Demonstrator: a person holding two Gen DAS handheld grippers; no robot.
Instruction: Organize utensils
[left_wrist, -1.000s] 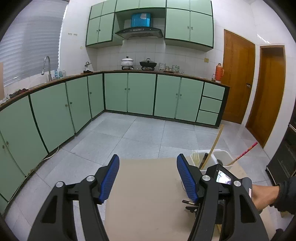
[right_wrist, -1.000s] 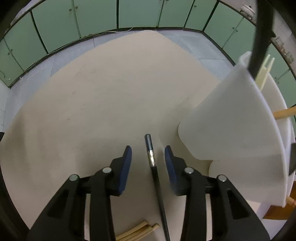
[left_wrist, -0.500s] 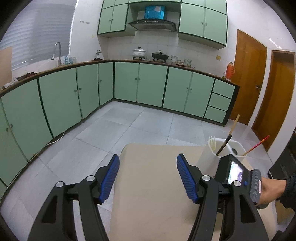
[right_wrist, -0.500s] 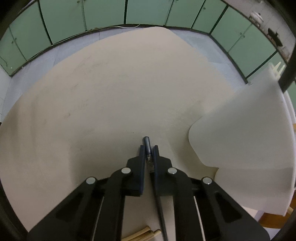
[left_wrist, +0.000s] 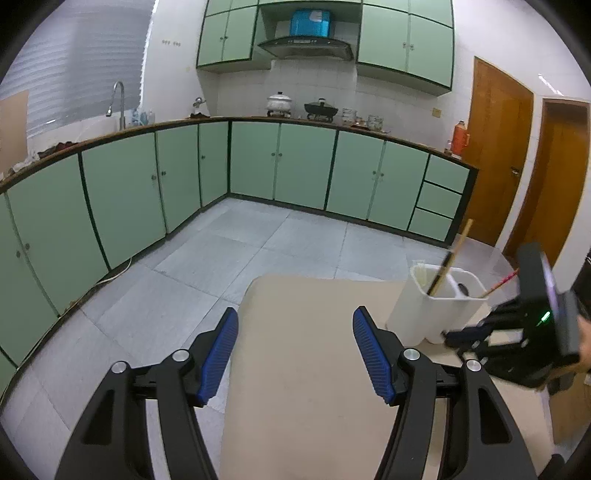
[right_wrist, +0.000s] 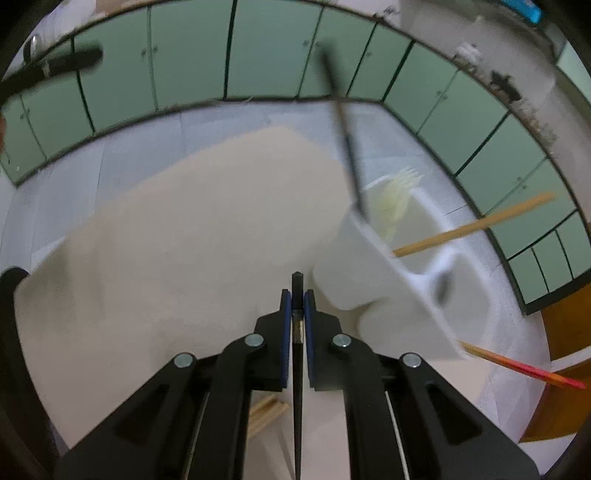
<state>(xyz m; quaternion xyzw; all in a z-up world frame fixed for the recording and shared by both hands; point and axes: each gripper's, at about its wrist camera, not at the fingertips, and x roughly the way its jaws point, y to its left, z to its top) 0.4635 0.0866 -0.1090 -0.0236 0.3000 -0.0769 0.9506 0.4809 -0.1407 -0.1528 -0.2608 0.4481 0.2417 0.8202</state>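
My right gripper (right_wrist: 296, 295) is shut on a black chopstick (right_wrist: 297, 373) and holds it above the beige table (right_wrist: 192, 236), just left of the white utensil holder (right_wrist: 373, 291). The holder has a black chopstick (right_wrist: 345, 136), a pale plastic fork (right_wrist: 397, 195), a wooden chopstick (right_wrist: 476, 225) and a red-tipped one (right_wrist: 524, 369) in it. Wooden chopsticks (right_wrist: 266, 413) lie on the table under the gripper. My left gripper (left_wrist: 291, 354) is open and empty over the table's near left part. In the left wrist view the holder (left_wrist: 436, 314) stands at right, with my right gripper (left_wrist: 454, 338) beside it.
Green kitchen cabinets (left_wrist: 288, 166) run along the far walls over a grey tiled floor (left_wrist: 258, 251). Two wooden doors (left_wrist: 498, 147) stand at the right. The table's far edge (left_wrist: 325, 278) lies just beyond the left gripper.
My right gripper closed on the black chopstick and lifted it off the table, tilting up toward the holder. The left gripper stayed open and rose a little.
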